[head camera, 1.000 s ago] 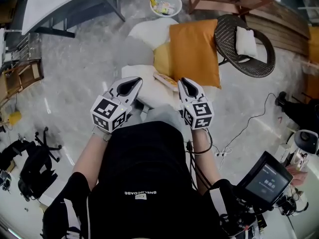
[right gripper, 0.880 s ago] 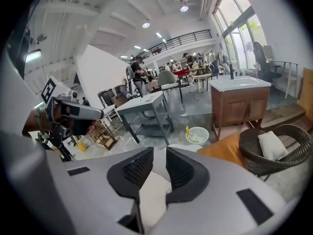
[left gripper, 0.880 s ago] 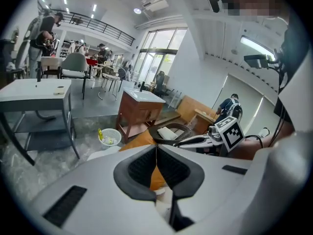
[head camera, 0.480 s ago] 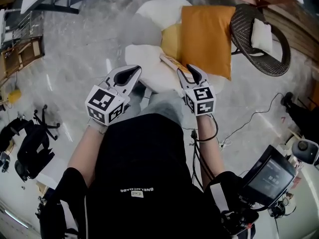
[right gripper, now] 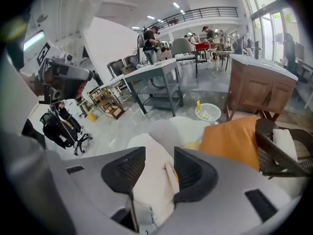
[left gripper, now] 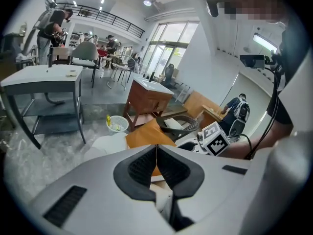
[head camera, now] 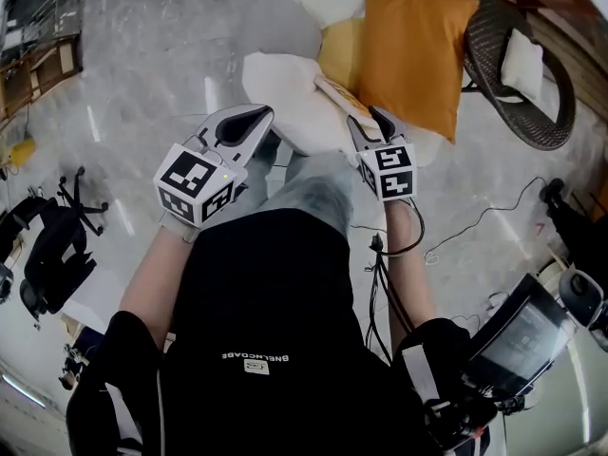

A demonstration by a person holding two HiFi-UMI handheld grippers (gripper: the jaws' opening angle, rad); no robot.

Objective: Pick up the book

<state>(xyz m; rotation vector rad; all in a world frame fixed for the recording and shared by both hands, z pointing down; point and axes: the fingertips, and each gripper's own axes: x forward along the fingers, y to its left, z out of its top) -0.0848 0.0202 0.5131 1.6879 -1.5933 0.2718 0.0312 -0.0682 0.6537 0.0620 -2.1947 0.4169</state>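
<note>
A thin book with a cream and orange cover lies on a white cushion on the floor. My right gripper hangs just over the book's near end. Its jaws have just been opening and stand open. In the right gripper view, the book shows beyond the right gripper, close to the right-hand pad, with no pad pressing on it. To the cushion's left, my left gripper is shut and empty. In its own view, the left gripper has its pads meeting.
An orange pillow leans behind the book. A dark wicker chair stands to its right. A white waste basket, a grey desk and a wooden cabinet stand further off. A black office chair lies left.
Both grippers have come down toward the cushion. The right gripper's jaws went from shut to open and now sit over the book's near end. The left stayed shut.
</note>
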